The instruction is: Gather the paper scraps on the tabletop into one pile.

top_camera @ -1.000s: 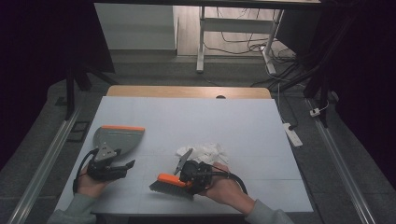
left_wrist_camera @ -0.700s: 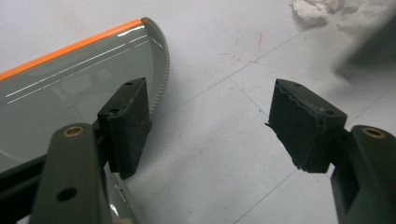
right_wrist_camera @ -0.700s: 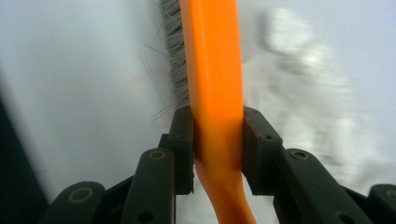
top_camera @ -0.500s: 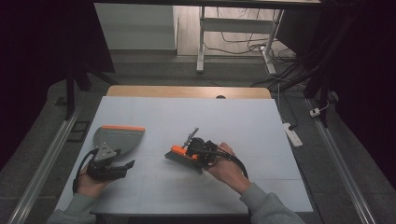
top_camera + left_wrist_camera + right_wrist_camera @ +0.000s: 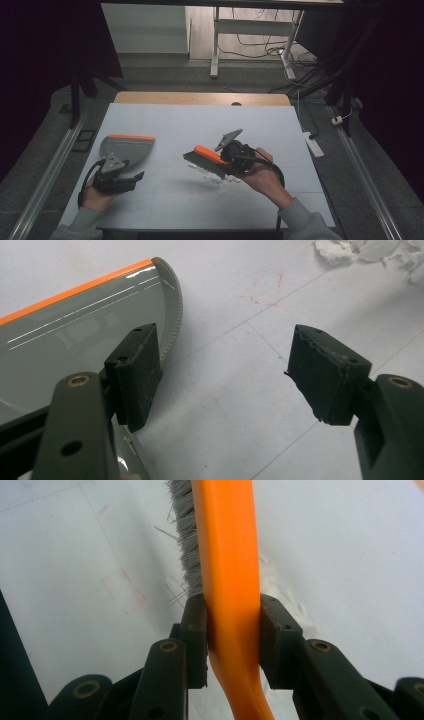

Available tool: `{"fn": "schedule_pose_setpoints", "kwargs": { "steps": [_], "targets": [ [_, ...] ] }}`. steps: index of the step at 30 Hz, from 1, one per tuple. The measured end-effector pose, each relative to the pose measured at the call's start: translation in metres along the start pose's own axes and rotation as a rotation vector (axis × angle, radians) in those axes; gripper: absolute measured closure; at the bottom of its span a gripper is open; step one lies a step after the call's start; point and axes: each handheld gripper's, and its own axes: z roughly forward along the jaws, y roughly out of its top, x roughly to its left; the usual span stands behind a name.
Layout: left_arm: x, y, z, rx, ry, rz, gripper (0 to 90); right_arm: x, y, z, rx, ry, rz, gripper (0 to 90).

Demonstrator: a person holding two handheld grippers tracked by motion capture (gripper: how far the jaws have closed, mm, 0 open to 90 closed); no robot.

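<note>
The brush (image 5: pixel 207 159), with an orange back and grey bristles, sits at the centre of the high view, clenched at its handle by the right gripper (image 5: pixel 232 635) above white scraps (image 5: pixel 220 176) on the desk (image 5: pixel 280 125). At lower left, the left gripper (image 5: pixel 225 375) is released beside the grey dustpan (image 5: pixel 125 147).

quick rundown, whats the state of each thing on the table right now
brush: clamped by its orange handle, bristles over the paper
right gripper: shut on the brush
dustpan: lying flat on the table
left gripper: open, one jaw over the dustpan
paper scraps: crumpled, under the brush
</note>
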Motion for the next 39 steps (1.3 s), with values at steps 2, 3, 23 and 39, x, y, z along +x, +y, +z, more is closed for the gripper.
{"fn": "schedule_pose_setpoints", "kwargs": {
  "steps": [2,3,23,39],
  "targets": [
    [0.000,0.000,0.000,0.001,0.000,0.000,30.6,-0.001,-0.006,-0.003,0.010,0.015,-0.014,67.8],
    [0.000,0.000,0.000,0.000,0.001,0.003,30.6,0.001,-0.010,-0.003,0.018,0.022,-0.024,67.8],
    [0.000,0.000,0.000,-0.001,0.005,-0.003,30.6,0.021,-0.021,0.040,0.240,0.059,-0.270,67.8],
    [-0.001,0.000,0.000,0.000,0.004,0.002,30.6,-0.001,-0.019,0.017,0.095,0.003,-0.161,67.7]
  ]
}}
